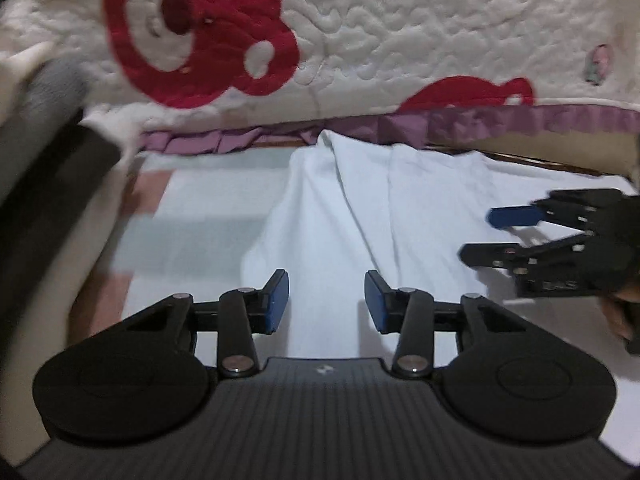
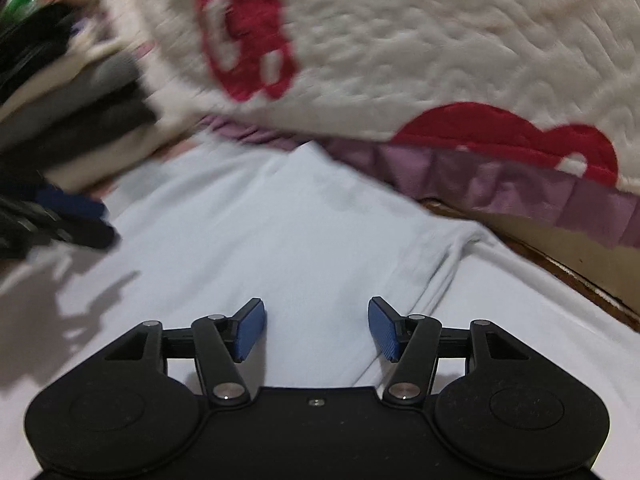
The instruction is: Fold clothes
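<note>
Your left tongs (image 1: pixel 326 300) stand wide apart; nothing lies between the blue pads (image 1: pixel 277 300); whether their undersides touch the cloth cannot be told from this angle. Directly ahead of them and beneath them lies the white garment (image 1: pixel 360 216), spread on the bed sheet (image 1: pixel 192 216) with long ridged folds running away toward the far edge; its top end reaches the purple ruffle (image 1: pixel 480 124) of the quilt.

Your right tongs (image 2: pixel 316 328) are likewise wide, holding nothing; the blue pads (image 2: pixel 250 330) hover over the flat body of the white garment (image 2: pixel 280 232); contact cannot be confirmed. A sleeve fold (image 2: pixel 440 256) of the garment lies just ahead and to the right of the right pad.

In the left wrist view the right tongs (image 1: pixel 480 236) appear at the right margin, fingers parted, over the garment's right side; a hand (image 1: pixel 622 312) grips the tool behind them. In the right wrist view the left tongs (image 2: pixel 76 216) show at the left margin, blurred, over the garment's left side.

The quilt (image 1: pixel 400 40), cream with red bear patches (image 1: pixel 192 32), fills the upper part of both views. A stack of folded clothes (image 2: pixel 80 112), dark and pale layers, sits at the upper left of the right wrist view, beside the garment; it is blurred. A brown wooden edge (image 2: pixel 560 256) shows below the ruffle on the right.
</note>
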Action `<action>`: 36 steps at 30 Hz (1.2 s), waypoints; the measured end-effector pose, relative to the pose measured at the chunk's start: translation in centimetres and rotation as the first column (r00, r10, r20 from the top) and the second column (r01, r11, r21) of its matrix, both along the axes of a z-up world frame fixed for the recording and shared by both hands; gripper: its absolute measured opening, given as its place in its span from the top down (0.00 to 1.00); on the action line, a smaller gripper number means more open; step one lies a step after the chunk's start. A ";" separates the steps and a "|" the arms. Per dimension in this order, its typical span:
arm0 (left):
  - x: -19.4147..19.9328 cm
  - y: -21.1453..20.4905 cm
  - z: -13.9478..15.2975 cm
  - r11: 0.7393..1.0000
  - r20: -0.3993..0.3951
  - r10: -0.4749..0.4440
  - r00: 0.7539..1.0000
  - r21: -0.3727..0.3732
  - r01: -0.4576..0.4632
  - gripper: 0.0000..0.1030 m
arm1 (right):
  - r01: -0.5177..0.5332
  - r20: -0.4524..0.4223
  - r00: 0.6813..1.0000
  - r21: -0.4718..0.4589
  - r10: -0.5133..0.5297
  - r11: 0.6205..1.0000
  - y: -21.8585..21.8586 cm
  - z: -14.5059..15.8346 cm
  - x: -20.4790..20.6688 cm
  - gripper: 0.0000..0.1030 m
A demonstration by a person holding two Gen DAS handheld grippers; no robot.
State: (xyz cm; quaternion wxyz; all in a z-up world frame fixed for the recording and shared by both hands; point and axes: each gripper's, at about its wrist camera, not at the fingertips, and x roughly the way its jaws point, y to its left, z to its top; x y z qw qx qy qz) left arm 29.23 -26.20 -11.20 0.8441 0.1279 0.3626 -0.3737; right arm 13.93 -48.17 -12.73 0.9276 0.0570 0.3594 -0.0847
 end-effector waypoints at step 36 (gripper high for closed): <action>-15.3 -18.0 1.4 0.958 0.001 -0.284 0.959 0.032 0.284 0.35 | 0.778 0.052 0.572 0.280 -0.818 0.562 -32.8 3.2 -35.5 0.41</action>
